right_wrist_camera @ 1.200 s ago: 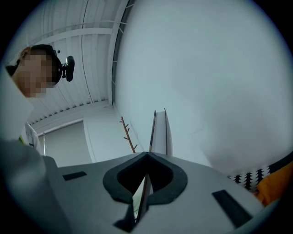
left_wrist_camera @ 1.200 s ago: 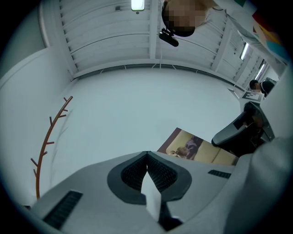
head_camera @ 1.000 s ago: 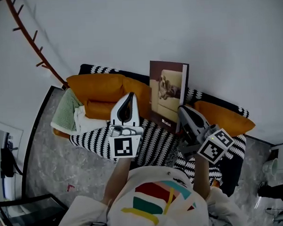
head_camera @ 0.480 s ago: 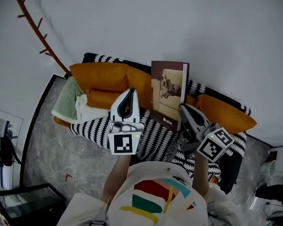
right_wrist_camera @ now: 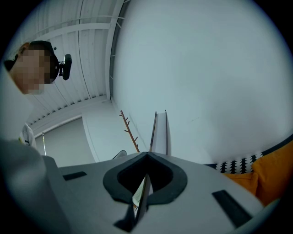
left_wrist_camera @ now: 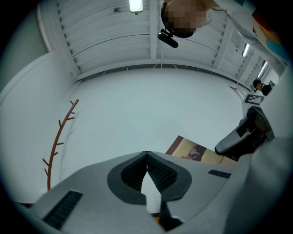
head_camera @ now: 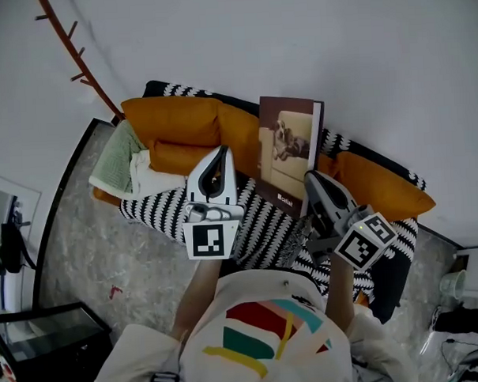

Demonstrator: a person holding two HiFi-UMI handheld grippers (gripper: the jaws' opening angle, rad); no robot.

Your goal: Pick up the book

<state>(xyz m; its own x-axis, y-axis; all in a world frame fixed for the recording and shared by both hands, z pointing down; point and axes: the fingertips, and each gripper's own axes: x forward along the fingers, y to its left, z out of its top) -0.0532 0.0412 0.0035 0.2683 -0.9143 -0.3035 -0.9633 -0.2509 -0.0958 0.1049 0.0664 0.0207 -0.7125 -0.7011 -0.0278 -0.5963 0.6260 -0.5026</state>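
Observation:
The book point(head_camera: 289, 156), brown-covered with a cream picture of a dog, stands upright above the sofa. My right gripper point(head_camera: 311, 179) is shut on its lower right edge. In the right gripper view the book point(right_wrist_camera: 160, 132) shows edge-on, running away from between the jaws of the right gripper point(right_wrist_camera: 147, 157). My left gripper point(head_camera: 220, 151) hovers to the left of the book, shut, with nothing in it. In the left gripper view the left gripper point(left_wrist_camera: 147, 153) has its tips together, and the book point(left_wrist_camera: 194, 151) and the right gripper point(left_wrist_camera: 245, 137) lie to its right.
Below is a sofa with orange cushions point(head_camera: 173, 122) and a black-and-white striped throw point(head_camera: 260, 225). Folded green and white cloths point(head_camera: 127, 163) lie at its left end. A brown branch-shaped rack point(head_camera: 79, 70) is on the white wall. A dark glass table point(head_camera: 40, 349) stands at the lower left.
Both grippers and the held book have drifted a little, with the grip unchanged. The left gripper stays shut and empty.

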